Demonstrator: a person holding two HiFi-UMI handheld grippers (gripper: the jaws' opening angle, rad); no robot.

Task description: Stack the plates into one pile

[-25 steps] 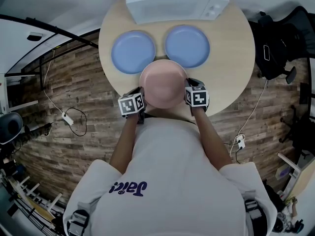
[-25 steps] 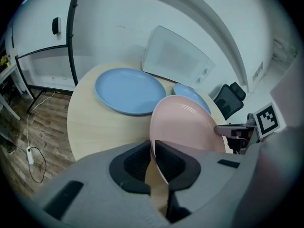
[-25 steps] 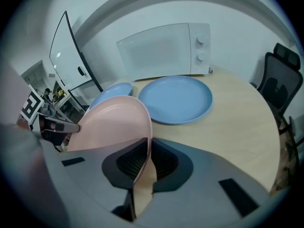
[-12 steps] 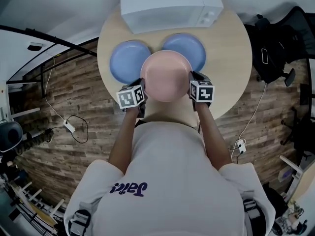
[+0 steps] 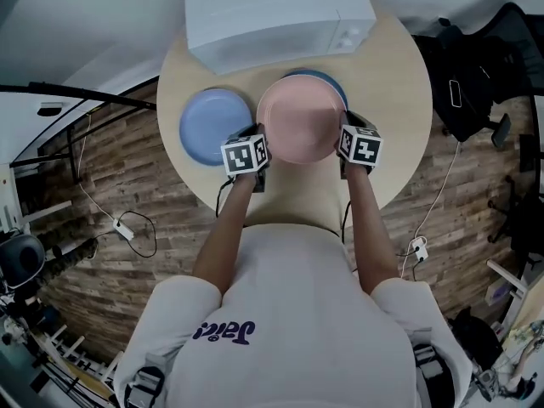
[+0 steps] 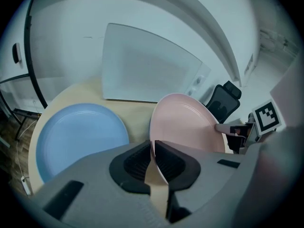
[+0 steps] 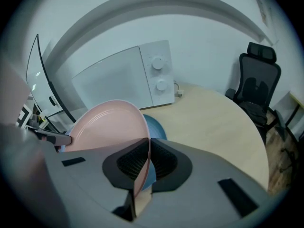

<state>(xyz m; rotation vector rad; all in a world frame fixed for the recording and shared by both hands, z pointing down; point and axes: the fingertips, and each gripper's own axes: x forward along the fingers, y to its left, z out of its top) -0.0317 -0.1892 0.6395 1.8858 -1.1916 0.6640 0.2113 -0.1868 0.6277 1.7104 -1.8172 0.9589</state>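
Observation:
I hold a pink plate (image 5: pixel 299 119) by its two side rims, above the round table (image 5: pixel 387 100). My left gripper (image 5: pixel 261 149) is shut on its left rim, and the thin rim runs between the pads in the left gripper view (image 6: pixel 153 148). My right gripper (image 5: pixel 343 143) is shut on the right rim (image 7: pixel 148 148). The pink plate (image 6: pixel 187 125) hangs over the right blue plate (image 5: pixel 330 80), of which only a far sliver shows (image 7: pixel 155 126). The other blue plate (image 5: pixel 212 126) lies flat on the table to the left (image 6: pixel 80 132).
A white microwave (image 5: pixel 272 11) stands at the back of the table, close behind both blue plates (image 7: pixel 123 82). A black office chair (image 5: pixel 476 83) stands off the table's right side (image 7: pixel 259 89). Cables lie on the wooden floor (image 5: pixel 127 223) at left.
Both grippers have carried the pink plate away from the person and to the right. It was over the table's near edge and now covers most of the right blue plate.

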